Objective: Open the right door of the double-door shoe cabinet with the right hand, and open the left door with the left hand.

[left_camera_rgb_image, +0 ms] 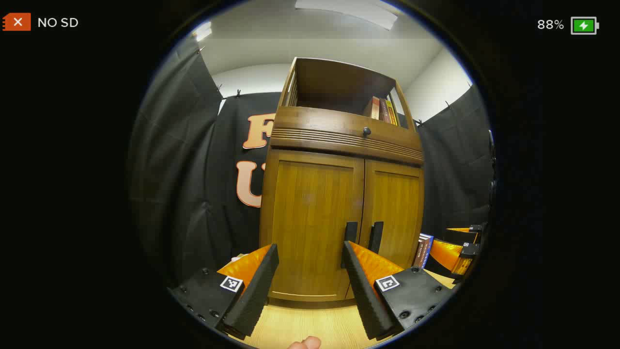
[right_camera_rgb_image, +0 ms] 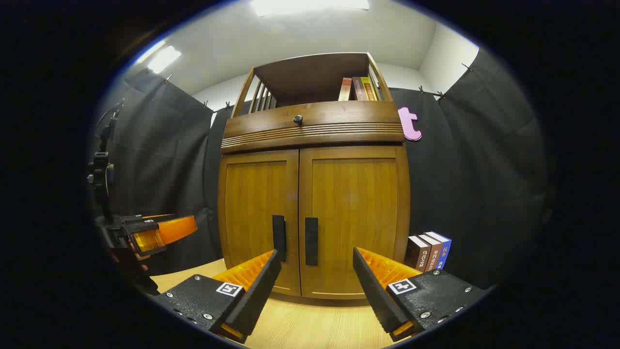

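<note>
A brown wooden shoe cabinet (left_camera_rgb_image: 339,145) (right_camera_rgb_image: 315,131) stands on a light wooden surface, both doors shut. The left door (left_camera_rgb_image: 310,218) (right_camera_rgb_image: 256,218) and right door (left_camera_rgb_image: 395,213) (right_camera_rgb_image: 353,208) each carry a dark vertical handle, left handle (left_camera_rgb_image: 349,237) (right_camera_rgb_image: 278,237) and right handle (left_camera_rgb_image: 376,236) (right_camera_rgb_image: 311,241). My left gripper (left_camera_rgb_image: 310,252) is open, a short way in front of the left door. My right gripper (right_camera_rgb_image: 317,259) is open, facing the handles from a short distance. The other gripper appears at the edge of each view (left_camera_rgb_image: 460,249) (right_camera_rgb_image: 155,232).
A drawer with a round knob (left_camera_rgb_image: 366,131) (right_camera_rgb_image: 298,118) sits above the doors. Books stand on the open top shelf (right_camera_rgb_image: 358,89) (left_camera_rgb_image: 382,110). More books (right_camera_rgb_image: 428,252) (left_camera_rgb_image: 424,249) stand on the surface right of the cabinet. Black cloth walls surround it.
</note>
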`<move>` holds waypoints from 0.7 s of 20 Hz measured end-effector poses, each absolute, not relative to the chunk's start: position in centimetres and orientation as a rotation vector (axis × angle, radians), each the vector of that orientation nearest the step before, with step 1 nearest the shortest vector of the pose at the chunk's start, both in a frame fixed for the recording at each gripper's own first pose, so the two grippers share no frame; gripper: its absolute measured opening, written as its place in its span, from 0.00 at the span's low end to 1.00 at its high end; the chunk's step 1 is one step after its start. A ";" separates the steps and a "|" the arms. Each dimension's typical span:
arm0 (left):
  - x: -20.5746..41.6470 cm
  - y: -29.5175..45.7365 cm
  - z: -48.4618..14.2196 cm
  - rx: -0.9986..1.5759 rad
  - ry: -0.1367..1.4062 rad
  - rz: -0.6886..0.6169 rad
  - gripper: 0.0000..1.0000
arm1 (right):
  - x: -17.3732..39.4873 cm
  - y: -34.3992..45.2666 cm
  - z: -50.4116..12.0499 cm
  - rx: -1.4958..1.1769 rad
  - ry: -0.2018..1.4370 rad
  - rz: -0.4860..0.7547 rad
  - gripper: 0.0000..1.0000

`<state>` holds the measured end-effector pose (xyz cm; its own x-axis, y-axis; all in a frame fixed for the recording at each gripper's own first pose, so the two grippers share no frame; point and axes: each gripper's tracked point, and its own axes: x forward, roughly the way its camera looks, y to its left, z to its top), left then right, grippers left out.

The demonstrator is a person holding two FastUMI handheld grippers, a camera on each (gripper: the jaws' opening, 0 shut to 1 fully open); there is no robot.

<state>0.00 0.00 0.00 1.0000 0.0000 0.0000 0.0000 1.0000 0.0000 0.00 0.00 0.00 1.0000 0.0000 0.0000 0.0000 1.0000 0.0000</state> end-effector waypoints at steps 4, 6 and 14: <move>-0.3 -0.2 0.3 -0.009 0.003 -0.009 0.81 | -0.5 0.4 0.5 0.034 -0.010 0.020 0.93; -0.5 -0.1 0.6 0.004 -0.005 -0.005 0.81 | -0.7 0.5 0.9 0.046 -0.017 0.026 0.93; -1.3 -0.1 0.2 0.019 0.009 0.010 0.82 | -0.7 1.0 -1.1 0.033 0.029 0.032 0.93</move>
